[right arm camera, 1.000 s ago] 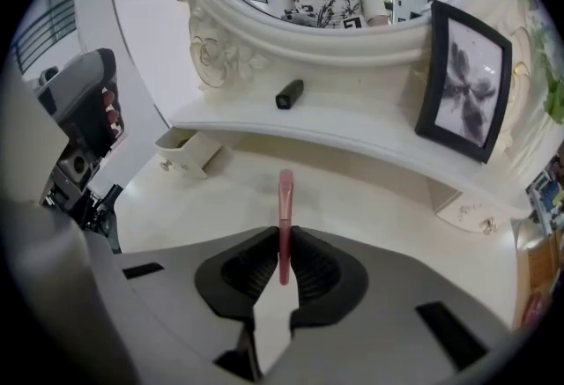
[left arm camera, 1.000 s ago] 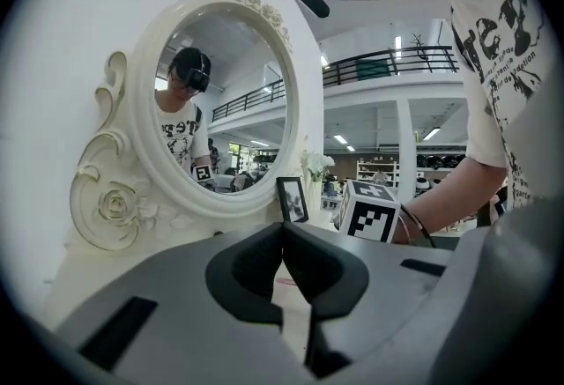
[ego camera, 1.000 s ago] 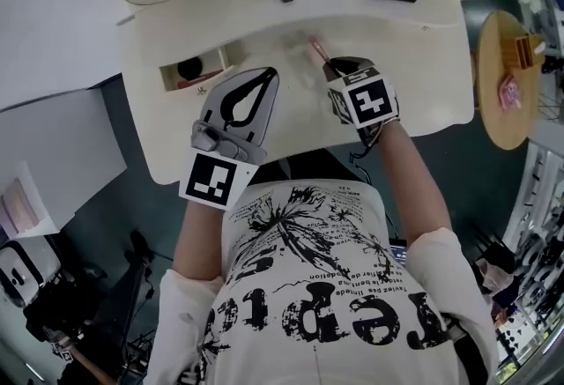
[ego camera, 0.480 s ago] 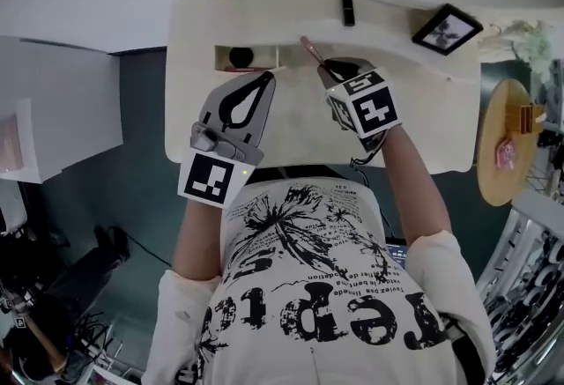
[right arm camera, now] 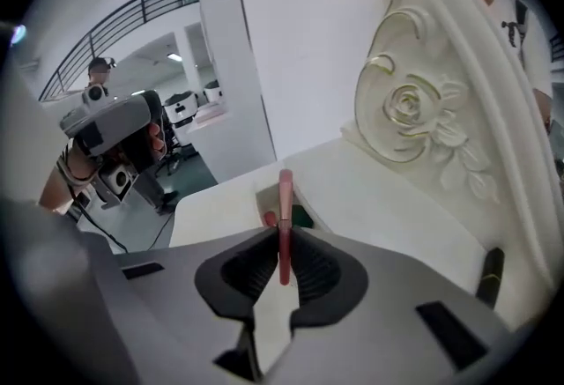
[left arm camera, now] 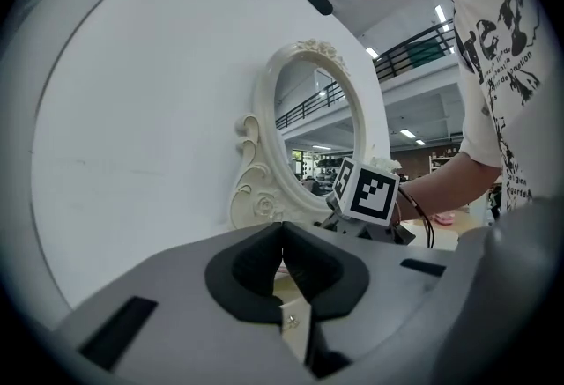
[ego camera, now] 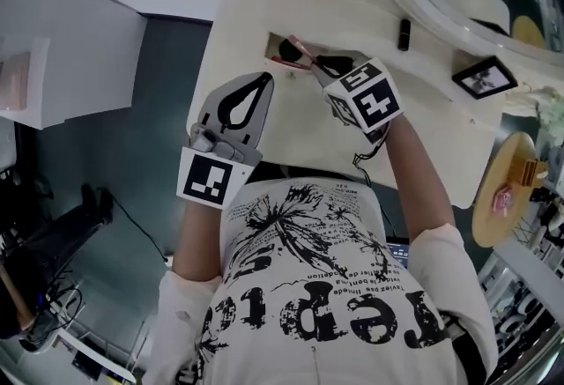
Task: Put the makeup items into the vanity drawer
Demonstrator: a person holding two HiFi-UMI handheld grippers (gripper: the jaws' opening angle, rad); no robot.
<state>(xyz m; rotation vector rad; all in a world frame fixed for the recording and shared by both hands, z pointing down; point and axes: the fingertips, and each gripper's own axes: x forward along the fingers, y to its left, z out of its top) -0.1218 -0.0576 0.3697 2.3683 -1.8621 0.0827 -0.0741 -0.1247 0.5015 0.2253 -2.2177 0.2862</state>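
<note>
**A:** The cream desk [ego camera: 264,123] has its drawer [ego camera: 275,44] open near the left end. The right claw [ego camera: 319,68] pinches the pink makeup stick [ego camera: 298,48], its tip lined up with that opening.

**B:** It's a thin hold (only the tail end is pinched), so the stick may pivot, clip the rim and roll off the desk. The left claw [ego camera: 262,77] is clenched on nothing.

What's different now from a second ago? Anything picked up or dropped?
The right gripper carried the pink stick across the vanity top to the open drawer, where its tip now hangs. Nothing was grabbed or released: it stays clamped on the stick. The left gripper stays shut and empty; the black tube by the mirror hasn't moved.
</note>
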